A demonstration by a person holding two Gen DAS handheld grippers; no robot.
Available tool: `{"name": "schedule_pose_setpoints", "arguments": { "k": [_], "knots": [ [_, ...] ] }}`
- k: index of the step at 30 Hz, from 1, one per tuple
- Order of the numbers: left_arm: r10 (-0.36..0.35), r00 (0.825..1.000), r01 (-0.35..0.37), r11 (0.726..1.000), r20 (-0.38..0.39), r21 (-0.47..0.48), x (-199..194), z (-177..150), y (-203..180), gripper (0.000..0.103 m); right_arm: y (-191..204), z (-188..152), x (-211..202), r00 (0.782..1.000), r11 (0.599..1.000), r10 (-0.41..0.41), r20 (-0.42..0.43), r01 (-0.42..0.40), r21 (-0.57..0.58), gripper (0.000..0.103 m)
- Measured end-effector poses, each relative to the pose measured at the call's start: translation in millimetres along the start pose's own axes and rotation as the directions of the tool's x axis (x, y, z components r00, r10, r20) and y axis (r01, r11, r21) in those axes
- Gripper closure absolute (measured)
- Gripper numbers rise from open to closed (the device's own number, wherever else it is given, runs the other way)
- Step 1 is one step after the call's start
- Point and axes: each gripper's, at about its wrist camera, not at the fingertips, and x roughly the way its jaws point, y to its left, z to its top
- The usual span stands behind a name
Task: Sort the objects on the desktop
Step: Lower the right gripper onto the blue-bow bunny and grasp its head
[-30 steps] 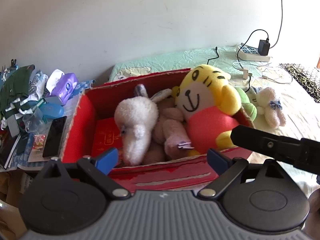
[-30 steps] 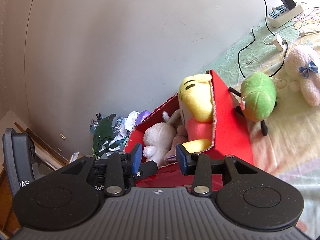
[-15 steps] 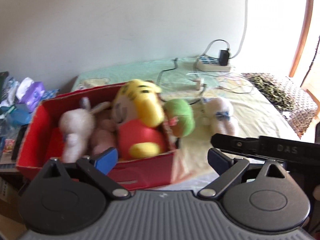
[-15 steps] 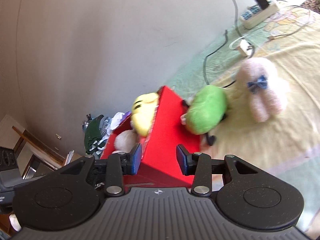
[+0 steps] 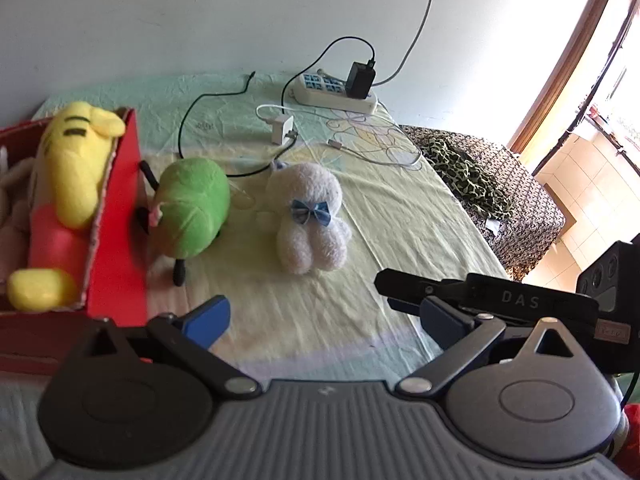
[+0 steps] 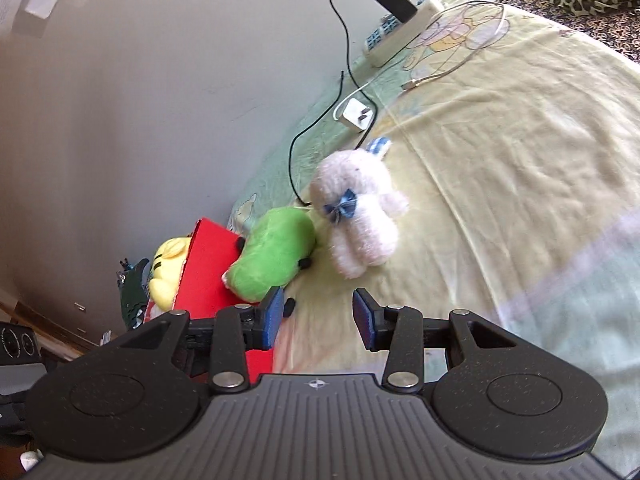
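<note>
A white plush with a blue bow (image 5: pixel 310 216) (image 6: pixel 358 220) lies on the yellow sheet. Beside it a green plush (image 5: pixel 192 208) (image 6: pixel 272 258) leans against the red box (image 5: pixel 116 240) (image 6: pixel 208 268). A yellow tiger plush (image 5: pixel 68 184) (image 6: pixel 166 272) sits inside the box. My left gripper (image 5: pixel 324 316) is open and empty, short of the white plush. My right gripper (image 6: pixel 318 316) is open and empty, just in front of both plush toys; its body shows at the right of the left wrist view (image 5: pixel 480 296).
A white power strip (image 5: pixel 336 94) (image 6: pixel 396 38) with a black adapter, a white charger (image 5: pixel 282 128) (image 6: pixel 358 114) and loose cables lie near the wall. A leopard-print cloth (image 5: pixel 468 168) covers a surface past the bed's right edge. Clothes (image 6: pixel 132 284) are piled beyond the box.
Both grippers have swung right, away from the box interior toward the green and white plush toys on the sheet. The right gripper's fingers stand wider apart now.
</note>
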Motion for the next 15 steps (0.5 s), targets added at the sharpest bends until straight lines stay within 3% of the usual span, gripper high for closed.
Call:
{"name": "schedule_pose_setpoints", "arguments": {
  "k": [9,15],
  "knots": [
    [0.041,0.999,-0.040,0.999,-0.035,0.029,68.5,13.3,-14.9,0.003,-34.5,34.6,8.9,1.000,0.991,0.011,0.002,-0.011,0.135,0.059],
    [0.094,0.996,-0.094,0.996,0.007,0.000,95.2,38.4,-8.4,0.003,-48.5,58.7,26.8,1.000,0.984,0.029,-0.005,-0.028,0.175,0.054]
  ]
}}
